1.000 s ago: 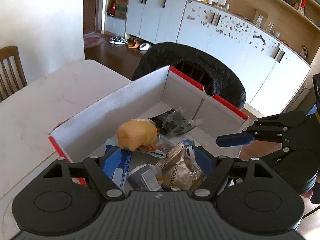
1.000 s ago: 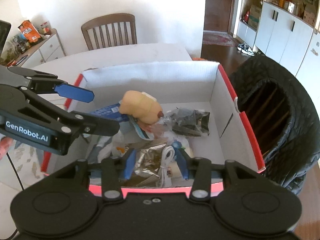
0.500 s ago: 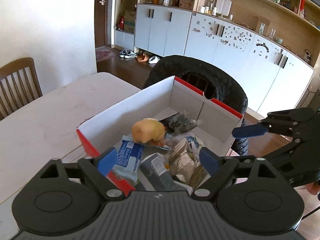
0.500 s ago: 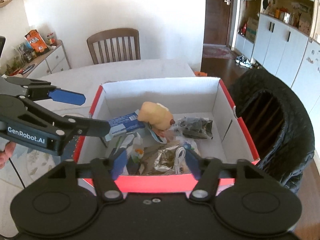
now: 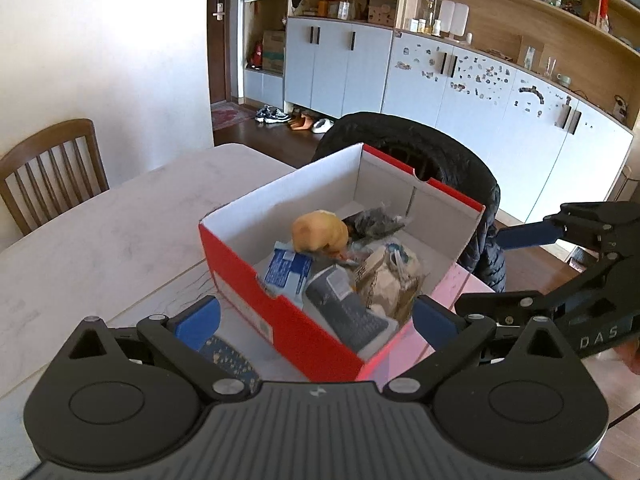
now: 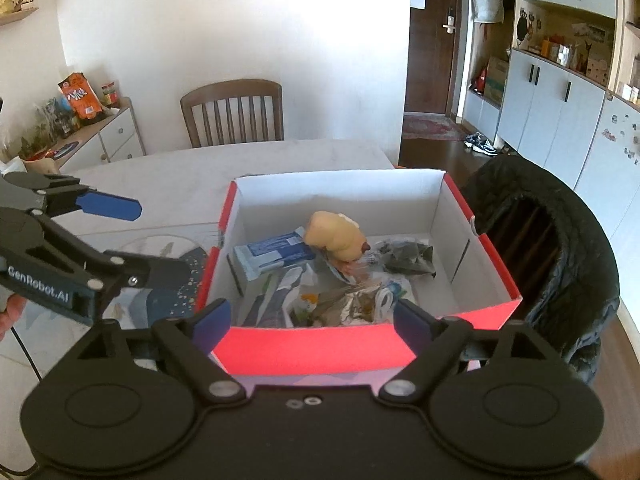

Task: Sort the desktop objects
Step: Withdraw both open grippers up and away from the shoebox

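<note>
On the left of the right wrist view stands a low cabinet (image 6: 116,136) with snack bags on top, which the left wrist view does not show; next comes a wooden chair (image 6: 232,114) at the far edge of the pale table (image 6: 180,176). The left gripper (image 5: 316,322) has its jaws opening, with nothing pressed by its blue pads; the near corner of the box merely sits in the gap between them in its own camera. Seen from the right wrist view, it hovers over the table just left of the box, above a dark blue patterned mat (image 6: 176,280). The red box (image 6: 320,350), white inside, rests on the table and holds the sorted things: a blue and white carton (image 6: 276,254) at the left, a dark grey pouch (image 5: 348,316) against the near wall, a yellow soft toy (image 6: 336,236) in the middle, a crumpled foil bag (image 6: 352,300) with a white cable (image 6: 382,298) on it, and a dark grey wrapper (image 6: 408,256) toward the right. The right gripper (image 6: 308,324) is likewise opening and grasps nothing; the box's near wall shows between its pads. The left wrist view alone shows it from outside, hovering to the right of the box. A black padded jacket (image 6: 560,240) drapes over a chair just right of the box. Only the left wrist view shows the long run of white cupboards (image 5: 460,92) and wooden shelves beyond.
</note>
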### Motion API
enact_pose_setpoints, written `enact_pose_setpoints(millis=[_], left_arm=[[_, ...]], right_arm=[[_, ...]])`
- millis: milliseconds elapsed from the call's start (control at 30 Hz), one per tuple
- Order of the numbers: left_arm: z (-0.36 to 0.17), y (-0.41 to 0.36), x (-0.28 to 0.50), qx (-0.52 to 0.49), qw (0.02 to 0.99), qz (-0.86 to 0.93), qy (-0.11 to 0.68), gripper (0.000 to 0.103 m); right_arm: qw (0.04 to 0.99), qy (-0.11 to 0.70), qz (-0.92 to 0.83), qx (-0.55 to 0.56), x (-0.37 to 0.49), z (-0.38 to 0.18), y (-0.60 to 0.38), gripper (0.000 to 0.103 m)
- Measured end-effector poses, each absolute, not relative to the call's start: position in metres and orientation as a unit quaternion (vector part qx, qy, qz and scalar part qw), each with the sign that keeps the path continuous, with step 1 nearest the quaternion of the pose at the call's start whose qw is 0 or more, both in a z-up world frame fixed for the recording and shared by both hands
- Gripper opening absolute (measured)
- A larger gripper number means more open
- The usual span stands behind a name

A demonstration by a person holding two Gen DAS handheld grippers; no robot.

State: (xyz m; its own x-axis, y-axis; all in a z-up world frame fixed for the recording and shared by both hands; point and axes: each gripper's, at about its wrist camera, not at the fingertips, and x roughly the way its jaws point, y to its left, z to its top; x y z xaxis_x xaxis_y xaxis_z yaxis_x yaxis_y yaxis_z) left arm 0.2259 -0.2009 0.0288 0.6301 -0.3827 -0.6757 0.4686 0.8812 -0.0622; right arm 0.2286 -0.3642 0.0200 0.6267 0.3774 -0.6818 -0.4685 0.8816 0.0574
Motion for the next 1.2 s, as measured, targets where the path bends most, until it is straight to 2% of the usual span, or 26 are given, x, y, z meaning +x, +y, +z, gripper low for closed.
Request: enact_pose_setpoints(millis=[633, 1200], left_arm=[[0.031, -0.192, 0.182, 0.080, 0.900, -0.230, 0.362, 0.103], [0.032, -0.190, 0.179, 0.072, 0.902, -0.231, 0.356, 0.103]], right_arm=[[0.901, 0.371, 0.219, -0.046, 0.193, 0.018, -0.366, 0.089], [0.900, 0.379, 0.213, -0.042, 0.189, 0.014, -0.365, 0.089]])
